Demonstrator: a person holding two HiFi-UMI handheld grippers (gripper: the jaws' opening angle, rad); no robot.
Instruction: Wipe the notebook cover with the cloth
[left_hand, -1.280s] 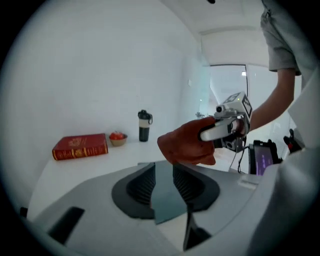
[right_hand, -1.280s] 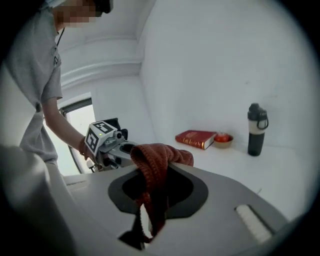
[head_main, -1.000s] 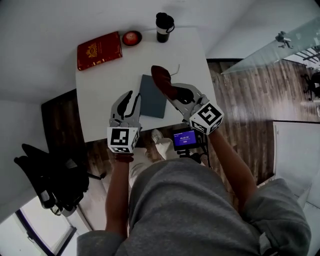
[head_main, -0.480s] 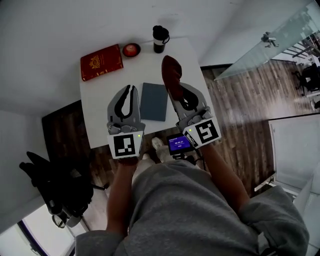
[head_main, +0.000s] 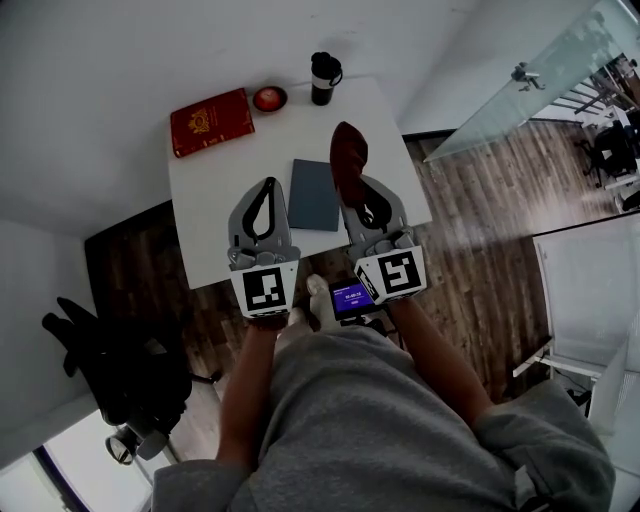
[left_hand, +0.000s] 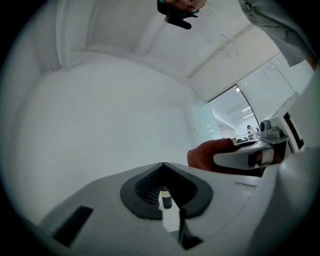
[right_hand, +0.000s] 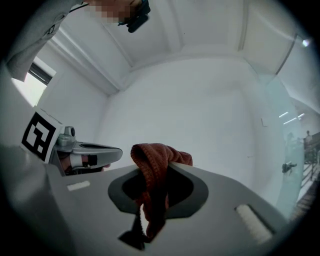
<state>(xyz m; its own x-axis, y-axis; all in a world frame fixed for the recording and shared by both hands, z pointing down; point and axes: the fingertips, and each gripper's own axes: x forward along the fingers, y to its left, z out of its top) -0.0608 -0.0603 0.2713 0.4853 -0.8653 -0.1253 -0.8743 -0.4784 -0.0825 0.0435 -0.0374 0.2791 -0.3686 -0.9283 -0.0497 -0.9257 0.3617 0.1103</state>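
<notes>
A person in a grey top holds both grippers up over the near edge of a white table (head_main: 205, 215). A small device with a lit screen (head_main: 354, 297) sits just below that edge. The left gripper (head_main: 268, 184) has just been closing; its jaws now meet with nothing between them. The right gripper (head_main: 349, 182) is clamped on a rust-red cloth (head_main: 347, 153), which bunches above the jaw tips and hangs between them.

The dark notebook (head_main: 314, 194) lies flat and closed on the table between the two grippers, nearer the right edge, and neither touches it. Bare tabletop runs along the left edge and beyond the notebook.

A red book (head_main: 211, 122) lies at the far left corner. Beside it on the far edge sit a small red dish (head_main: 269, 98), contents unclear, and a dark lidded cup (head_main: 325, 77). Wood floor opens to the right of the table.
</notes>
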